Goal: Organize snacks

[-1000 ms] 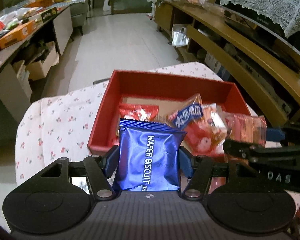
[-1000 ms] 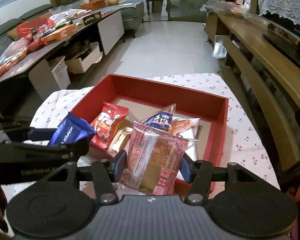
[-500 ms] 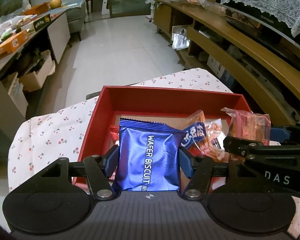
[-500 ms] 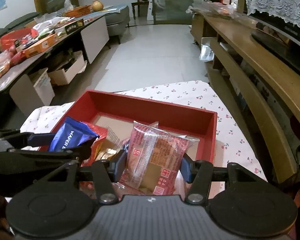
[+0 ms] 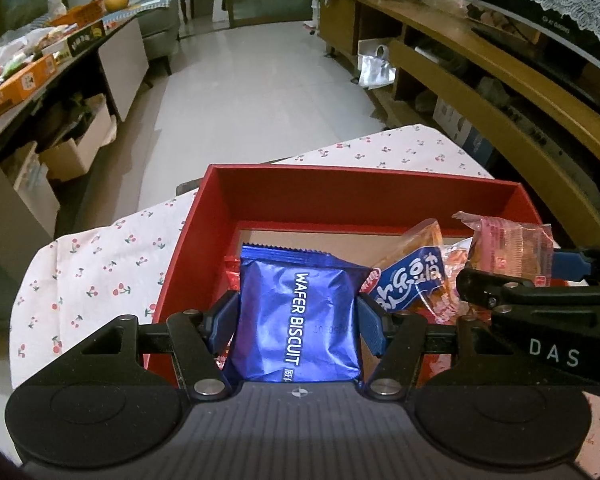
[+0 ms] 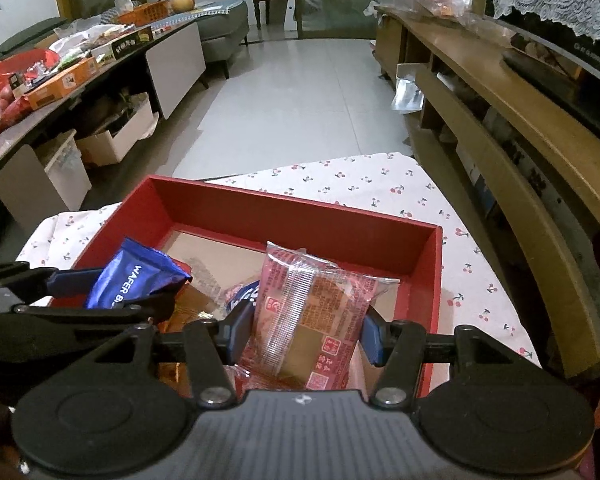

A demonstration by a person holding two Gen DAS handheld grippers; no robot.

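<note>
Left gripper (image 5: 298, 316): clamped on blue wafer biscuit packet (image 5: 296, 320), over near left of red box (image 5: 364, 200).
Right gripper (image 6: 306, 330): clamped on clear red-printed cake packet (image 6: 312, 316), over the box's near side.
Box: on cherry-print cloth (image 5: 96, 264).

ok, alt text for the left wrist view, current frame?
The left gripper clamps a blue wafer biscuit packet over the near edge of an open red box holding other snack packets, on a cherry-print tablecloth. At right, the right gripper holds a pink clear-wrapped cake packet above the box.
</note>
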